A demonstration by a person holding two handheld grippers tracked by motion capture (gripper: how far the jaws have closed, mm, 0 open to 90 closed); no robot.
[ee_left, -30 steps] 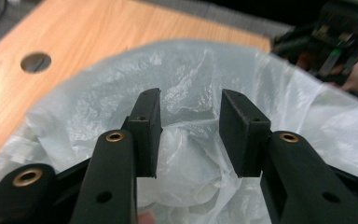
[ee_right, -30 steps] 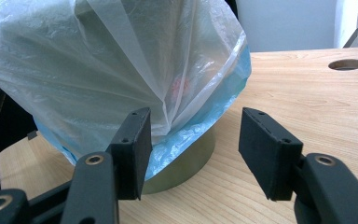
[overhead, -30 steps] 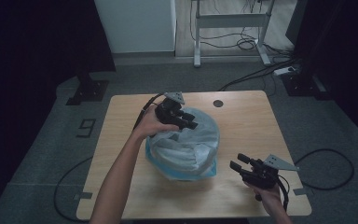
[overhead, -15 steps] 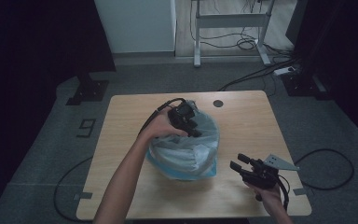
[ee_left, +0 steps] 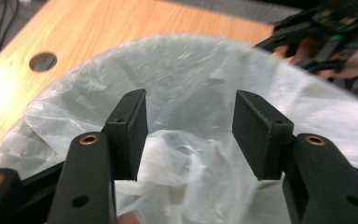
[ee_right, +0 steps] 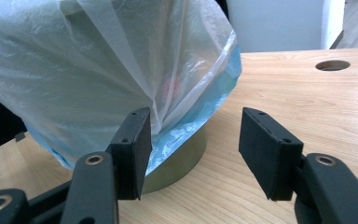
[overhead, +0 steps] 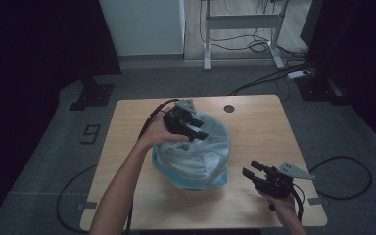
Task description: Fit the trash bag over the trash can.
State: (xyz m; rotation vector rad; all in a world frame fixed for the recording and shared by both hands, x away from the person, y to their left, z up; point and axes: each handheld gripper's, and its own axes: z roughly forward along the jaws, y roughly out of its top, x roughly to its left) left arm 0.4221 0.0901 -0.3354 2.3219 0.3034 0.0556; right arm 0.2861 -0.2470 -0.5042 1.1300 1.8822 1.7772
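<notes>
The thin, limp, slippery bag (overhead: 192, 154) lining the bin (ee_right: 177, 161) mid-table should be pinched at its rim, where the left gripper (overhead: 199, 133) hovers, jaws just opened and empty; the right gripper (overhead: 250, 169) waits open beside the bin.

This looks like a lab or test room, dimly lit: a lone wooden table (overhead: 254, 122) on grey carpet (overhead: 54, 161), cables (overhead: 254, 46) trailing past a power strip (overhead: 301, 74), tape marks, a metal desk frame (overhead: 240, 22), possibly dark curtains at the sides.
</notes>
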